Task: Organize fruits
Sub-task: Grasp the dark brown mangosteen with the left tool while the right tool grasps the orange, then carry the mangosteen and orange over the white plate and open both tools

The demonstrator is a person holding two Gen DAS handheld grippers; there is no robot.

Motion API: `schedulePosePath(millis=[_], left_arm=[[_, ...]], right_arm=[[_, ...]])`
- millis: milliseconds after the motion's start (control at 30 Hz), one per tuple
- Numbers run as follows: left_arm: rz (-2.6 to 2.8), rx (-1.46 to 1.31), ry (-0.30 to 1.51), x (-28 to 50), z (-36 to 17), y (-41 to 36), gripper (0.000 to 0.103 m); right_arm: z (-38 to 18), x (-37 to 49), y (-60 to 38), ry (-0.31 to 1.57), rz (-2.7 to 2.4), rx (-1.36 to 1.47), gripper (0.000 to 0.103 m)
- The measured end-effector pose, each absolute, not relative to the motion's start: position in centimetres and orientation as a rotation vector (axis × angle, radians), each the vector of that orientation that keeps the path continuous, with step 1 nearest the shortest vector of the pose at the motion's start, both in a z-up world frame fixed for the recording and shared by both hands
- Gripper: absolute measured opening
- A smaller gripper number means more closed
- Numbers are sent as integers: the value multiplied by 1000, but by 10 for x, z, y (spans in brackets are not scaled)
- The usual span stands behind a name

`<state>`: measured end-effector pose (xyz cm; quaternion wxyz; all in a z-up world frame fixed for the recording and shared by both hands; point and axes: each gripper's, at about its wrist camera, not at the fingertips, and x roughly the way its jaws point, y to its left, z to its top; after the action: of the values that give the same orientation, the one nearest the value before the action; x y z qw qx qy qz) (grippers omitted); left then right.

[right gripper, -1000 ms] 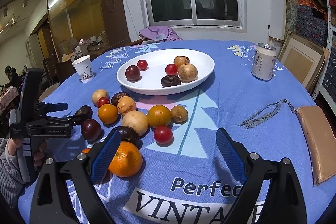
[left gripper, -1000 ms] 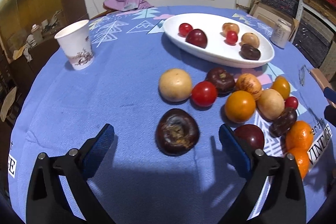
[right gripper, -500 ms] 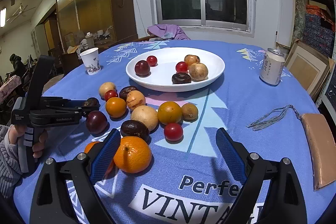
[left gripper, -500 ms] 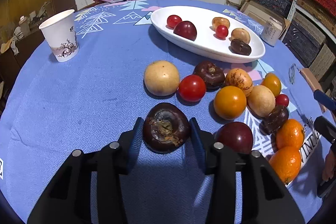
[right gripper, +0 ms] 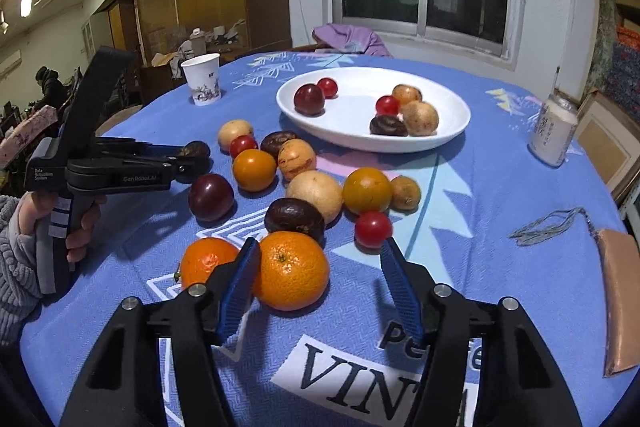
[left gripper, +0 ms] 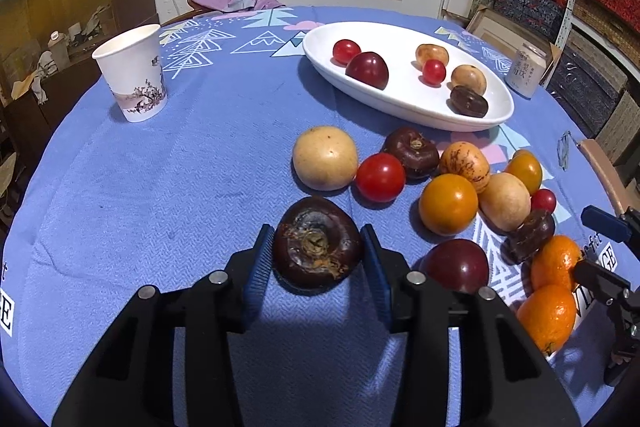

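Left wrist: left gripper [left gripper: 317,254] clamps round, wrinkled dark fruit [left gripper: 317,242].

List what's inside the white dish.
The white dish holds six fruits: two cherry tomatoes, a dark red plum, two tan fruits and a dark brown one. Nothing visibly hidden.

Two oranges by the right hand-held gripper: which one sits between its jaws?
The larger orange, between the closing jaws of the right hand-held gripper. The other orange lies outside the left finger.

Odds and ends around my table

I see a paper cup [left gripper: 132,73] at the far left, a drink can [right gripper: 554,131] to the right, a purple cloth [right gripper: 350,39] under the window, and a tan pouch [right gripper: 620,301] near the edge.
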<state>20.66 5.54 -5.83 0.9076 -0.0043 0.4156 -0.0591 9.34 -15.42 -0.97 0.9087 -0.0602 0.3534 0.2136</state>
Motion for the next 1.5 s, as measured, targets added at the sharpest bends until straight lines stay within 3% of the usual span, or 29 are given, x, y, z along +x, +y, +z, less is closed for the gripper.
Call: schedulePosePath(millis=[267, 400, 967, 1167, 1500], left_arm=[[-128, -9, 867, 206, -59, 55, 43], [-131, -10, 876, 207, -61, 55, 44], [-129, -29, 817, 199, -46, 58, 43], [-134, -6, 777, 211, -15, 47, 43], [-222, -6, 775, 276, 15, -6, 43]], right_arm=[[-20, 99, -144, 820, 541, -81, 62], [-23, 98, -139, 846, 594, -60, 46], [-14, 97, -156, 795, 549, 3, 45], [14, 108, -176, 711, 485, 30, 45], [75, 197, -189, 644, 383, 86, 45]])
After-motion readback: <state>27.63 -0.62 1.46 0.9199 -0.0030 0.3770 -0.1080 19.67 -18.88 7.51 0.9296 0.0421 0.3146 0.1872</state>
